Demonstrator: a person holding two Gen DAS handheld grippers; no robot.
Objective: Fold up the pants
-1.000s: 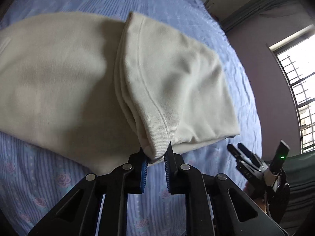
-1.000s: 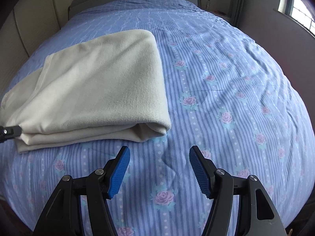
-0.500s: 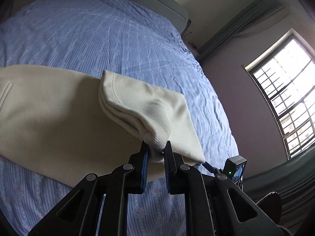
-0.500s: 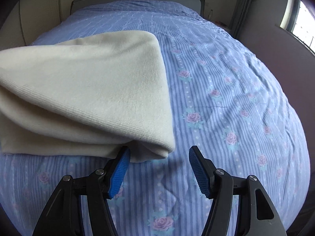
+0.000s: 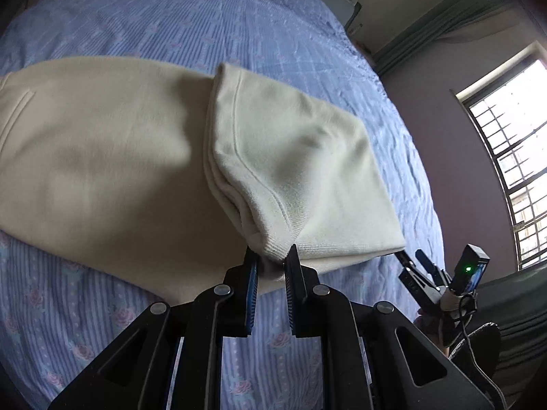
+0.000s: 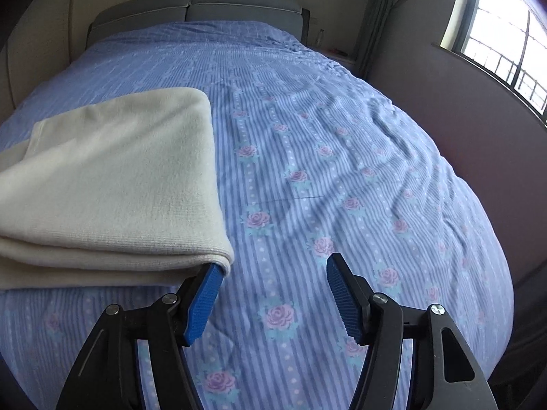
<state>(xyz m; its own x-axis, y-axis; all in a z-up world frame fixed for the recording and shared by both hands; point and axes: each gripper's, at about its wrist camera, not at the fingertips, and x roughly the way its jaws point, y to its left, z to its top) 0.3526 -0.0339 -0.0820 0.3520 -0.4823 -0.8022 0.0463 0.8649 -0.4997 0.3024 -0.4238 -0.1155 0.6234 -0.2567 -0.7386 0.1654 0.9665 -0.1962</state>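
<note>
- Cream pants (image 5: 130,167): lying across the blue flowered bedspread (image 5: 212,24), one end folded back over the rest.
- Left gripper (image 5: 270,259): jaws nearly closed, pinching the near corner of the folded layers.
- Right gripper (image 6: 271,275): jaws apart, nothing between them; its left pad (image 6: 204,299) sits just under the fold's right corner.
- Window (image 6: 509,30): to the right.
</note>
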